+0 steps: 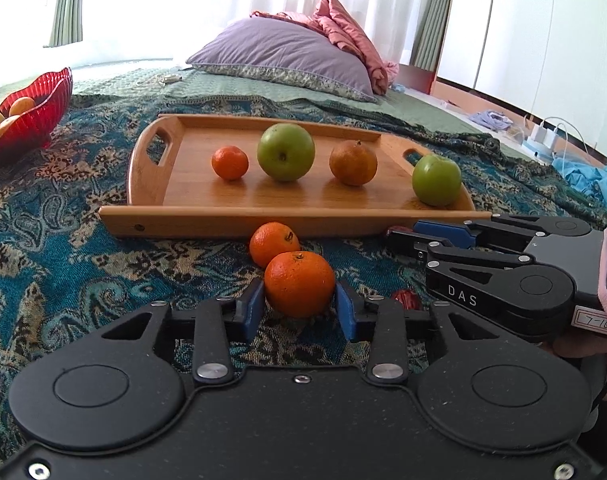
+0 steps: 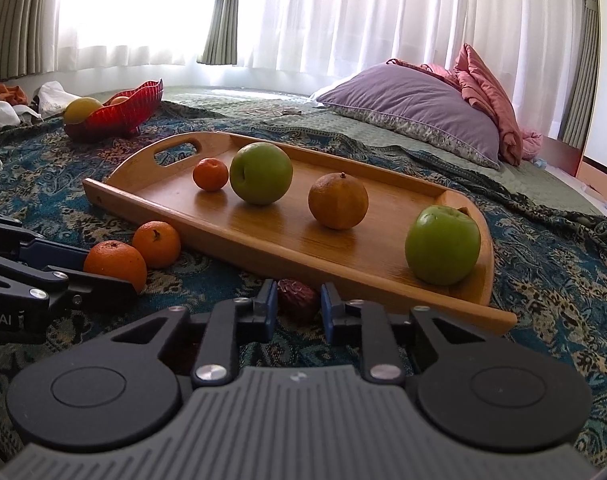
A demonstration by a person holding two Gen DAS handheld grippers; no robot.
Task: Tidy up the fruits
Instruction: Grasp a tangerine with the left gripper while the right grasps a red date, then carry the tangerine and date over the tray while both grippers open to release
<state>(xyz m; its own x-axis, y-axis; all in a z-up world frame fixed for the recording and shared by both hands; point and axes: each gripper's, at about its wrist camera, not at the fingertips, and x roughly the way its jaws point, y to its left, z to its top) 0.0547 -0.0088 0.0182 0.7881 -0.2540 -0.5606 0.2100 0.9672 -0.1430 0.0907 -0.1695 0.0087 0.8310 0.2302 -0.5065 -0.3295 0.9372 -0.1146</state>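
Observation:
A wooden tray (image 1: 191,196) (image 2: 263,236) lies on the patterned blanket and holds two green apples (image 1: 286,152) (image 1: 436,180), a small tangerine (image 1: 230,162) and a dull orange (image 1: 353,162). My left gripper (image 1: 299,304) has its blue pads against the sides of an orange (image 1: 299,284) (image 2: 115,262) on the blanket in front of the tray. A second orange (image 1: 273,242) (image 2: 157,244) touches it behind. My right gripper (image 2: 297,304) is low on the blanket with a dark red date (image 2: 297,298) between its pads.
A red glass bowl (image 1: 35,116) (image 2: 119,114) with yellow and orange fruit stands at the far left. A purple pillow (image 1: 287,56) and pink quilt lie behind the tray. Chargers and cables (image 1: 543,136) lie on the floor to the right.

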